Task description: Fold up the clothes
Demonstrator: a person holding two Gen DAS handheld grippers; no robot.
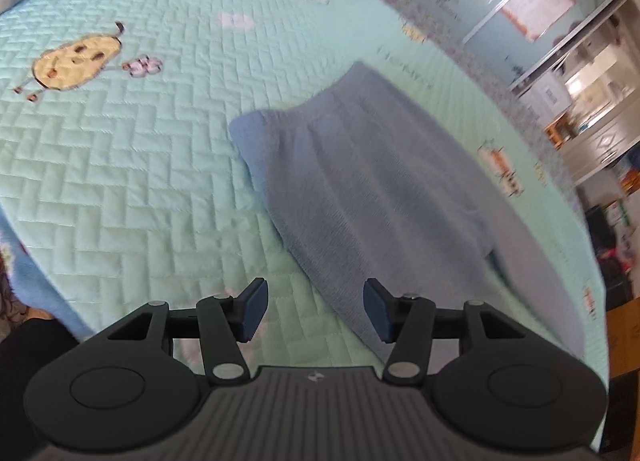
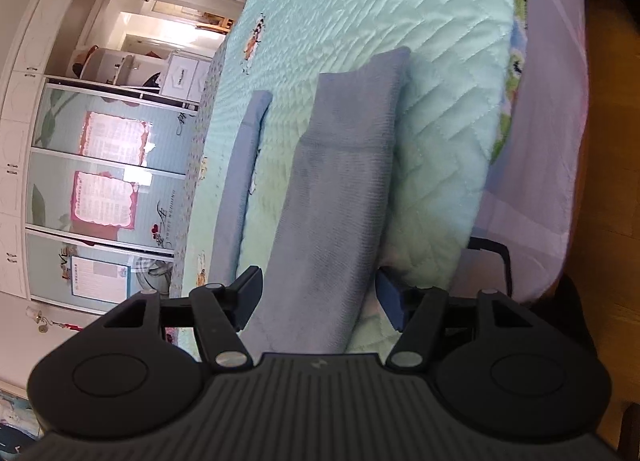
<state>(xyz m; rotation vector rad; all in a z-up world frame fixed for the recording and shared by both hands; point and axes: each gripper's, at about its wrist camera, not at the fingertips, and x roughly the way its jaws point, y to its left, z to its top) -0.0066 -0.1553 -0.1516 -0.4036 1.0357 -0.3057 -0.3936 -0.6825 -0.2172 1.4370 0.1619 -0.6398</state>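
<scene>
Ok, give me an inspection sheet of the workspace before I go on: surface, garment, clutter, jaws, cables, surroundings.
Surface: mint quilted bedspread with cartoon prints, lying flat.
Job's things: blue knit garment lies on the bedspread, partly folded; a narrow blue strip lies apart from the main part.
Clutter: nothing seen on the bedspread.
Grippers: left gripper jaws open, over the garment's near edge, empty; right gripper jaws open, garment between them, not pinched.
Cables: black cable at the bed's edge.
Surroundings: sliding-door wardrobe, open doorway.
</scene>
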